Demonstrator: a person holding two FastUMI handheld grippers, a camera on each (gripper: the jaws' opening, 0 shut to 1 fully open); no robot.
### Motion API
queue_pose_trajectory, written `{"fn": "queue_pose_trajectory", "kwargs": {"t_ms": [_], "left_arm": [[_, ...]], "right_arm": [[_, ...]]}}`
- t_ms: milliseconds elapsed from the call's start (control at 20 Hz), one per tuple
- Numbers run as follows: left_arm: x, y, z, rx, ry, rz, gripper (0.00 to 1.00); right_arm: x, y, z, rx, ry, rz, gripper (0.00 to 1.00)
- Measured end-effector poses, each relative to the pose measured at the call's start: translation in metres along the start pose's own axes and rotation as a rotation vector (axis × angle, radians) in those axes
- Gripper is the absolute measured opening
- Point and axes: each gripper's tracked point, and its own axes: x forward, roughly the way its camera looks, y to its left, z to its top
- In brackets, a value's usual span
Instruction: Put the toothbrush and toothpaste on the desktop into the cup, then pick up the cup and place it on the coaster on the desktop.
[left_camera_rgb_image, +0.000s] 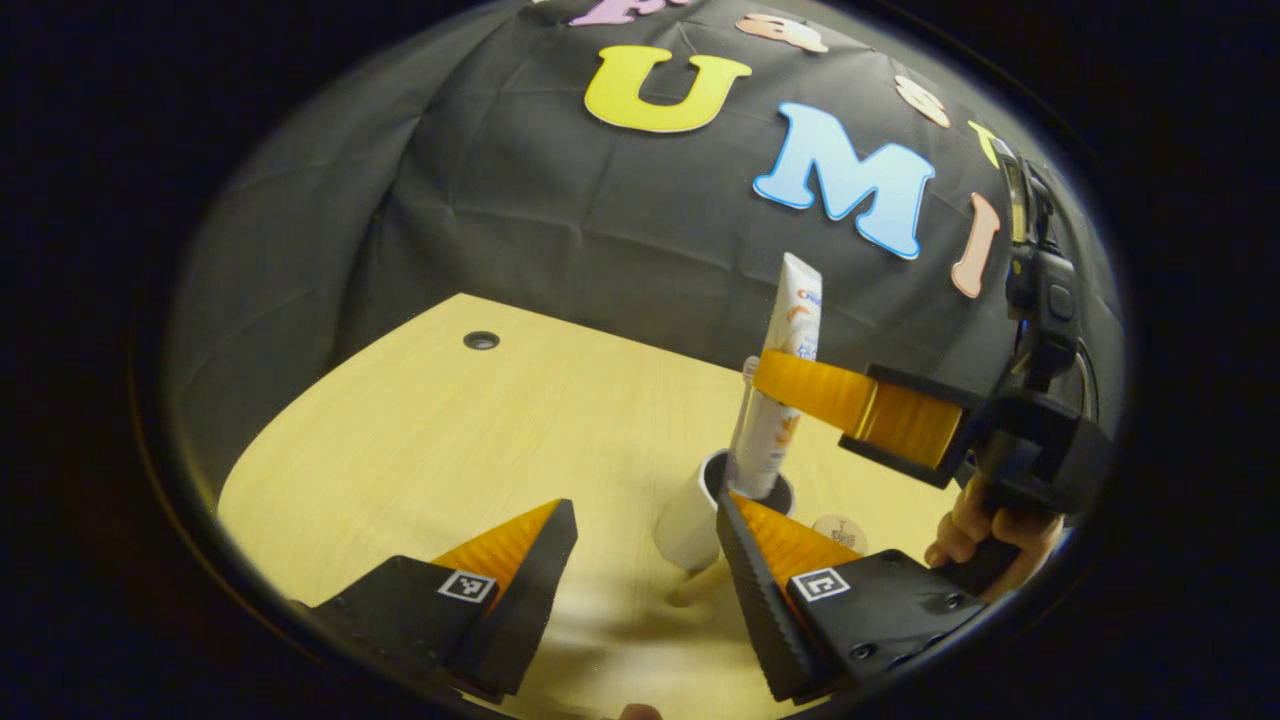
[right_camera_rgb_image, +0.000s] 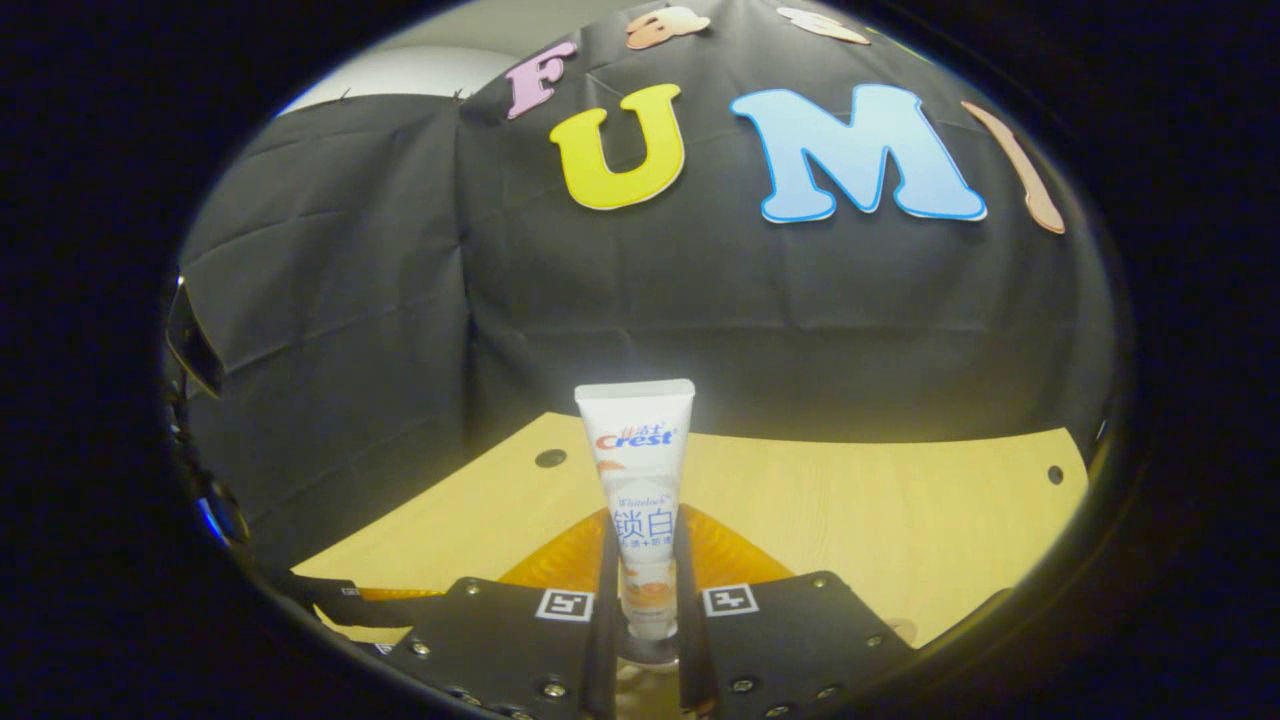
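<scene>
Right gripper (right_camera_rgb_image: 645, 600) clamped on the toothpaste tube (right_camera_rgb_image: 638, 480), both fingers pressed to its sides, tube upright. In the left gripper view the same gripper (left_camera_rgb_image: 800, 385) comes in from 3 o'clock, a hand (left_camera_rgb_image: 985, 535) holding its handle, with the tube's (left_camera_rgb_image: 785, 380) lower end down inside the white cup (left_camera_rgb_image: 695, 515). A thin toothbrush (left_camera_rgb_image: 745, 400) stands in the cup just beside the tube, at its 9 o'clock. Cup stands on the wooden desktop (left_camera_rgb_image: 450, 420). Small round coaster (left_camera_rgb_image: 840, 530) lies at the cup's 3 o'clock, near it and partly hidden by a finger. Left gripper (left_camera_rgb_image: 645, 550) has its fingers spread apart, holding nothing, with the cup just ahead at 1 o'clock.
</scene>
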Motion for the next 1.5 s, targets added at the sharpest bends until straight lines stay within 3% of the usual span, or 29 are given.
{"fn": "queue_pose_trajectory", "kwargs": {"t_ms": [100,150,250,450,900,1200,1250,1500], "left_arm": [[0.001,0.001,0.000,0.007,0.004,-0.002,0.94],[0.001,0.001,0.000,0.009,0.007,-0.005,0.94],[0.001,0.001,-0.002,0.011,0.009,-0.010,0.94],[0.001,-0.002,-0.001,0.013,0.013,-0.016,0.94],[0.000,-0.032,-0.003,0.052,0.028,-0.048,0.94],[0.007,-0.049,-0.007,0.110,0.064,-0.065,0.94],[0.009,-0.053,-0.009,0.121,0.074,-0.070,0.89],[0.025,-0.071,-0.020,0.147,0.126,-0.096,0.92]], "right_arm": [[-0.002,-0.002,-0.007,0.000,0.030,-0.012,0.26],[-0.004,-0.001,-0.011,0.001,0.051,-0.012,0.32],[-0.008,-0.001,-0.017,-0.008,0.079,-0.014,0.30],[-0.018,-0.004,-0.015,-0.058,0.078,-0.033,0.53],[-0.049,-0.020,0.010,-0.020,0.034,-0.056,0.53],[-0.081,-0.055,0.024,-0.019,-0.016,-0.149,0.53],[-0.085,-0.058,0.026,-0.020,-0.022,-0.154,0.53],[-0.109,-0.083,0.021,-0.050,-0.039,-0.212,0.53]]}}
